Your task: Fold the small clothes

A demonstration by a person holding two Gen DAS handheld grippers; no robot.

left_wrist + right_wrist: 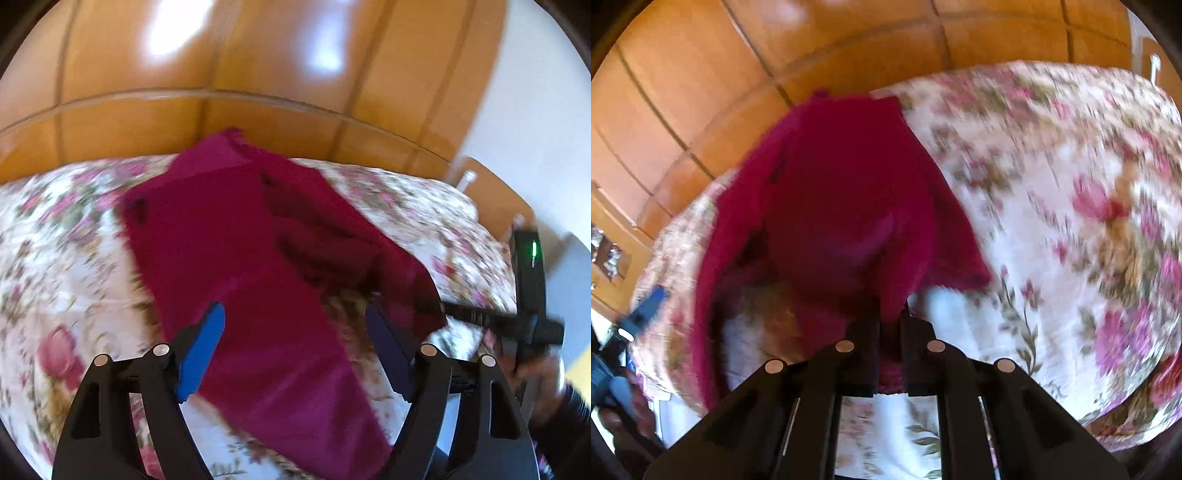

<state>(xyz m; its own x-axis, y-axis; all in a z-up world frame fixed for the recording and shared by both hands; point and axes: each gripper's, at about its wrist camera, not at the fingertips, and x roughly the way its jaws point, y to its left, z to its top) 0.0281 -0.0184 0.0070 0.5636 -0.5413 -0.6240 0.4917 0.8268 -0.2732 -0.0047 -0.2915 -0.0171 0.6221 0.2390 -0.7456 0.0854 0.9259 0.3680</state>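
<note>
Black linkage arms w/ steel pins fill the bottom of both wrist views, their lower ends cut off by the frame. Right gripper [891,325] has its jaws pinched nearly together on a corner of the garment [846,206], the cloth bunched betw. the pads and lifted off the bedspread [1071,229] so a shadowed hollow opens beneath it; the pads themselves are hidden by fabric. Left gripper [295,328] stands wide apart over the garment's near part, blue pad [201,350] on one side, the other pad dark in shadow; nothing is clamped, and whether the tips touch cloth can't be told. Garment is a deep magenta, soft matte piece lying lengthwise on the bed, far end reaching the bedspread's edge by the glossy wood panels [221,74]; exact type is unclear, w/ folds and motion blur smearing its outline. Bedspread is white w/ pink-and-green floral print, blurred throughout. From the left wrist view the right gripper shows at frame right as a dark body w/ a green light, a hand [543,373] partly cut off behind it. Bare bedspread lies open on both sides of the garment.
</note>
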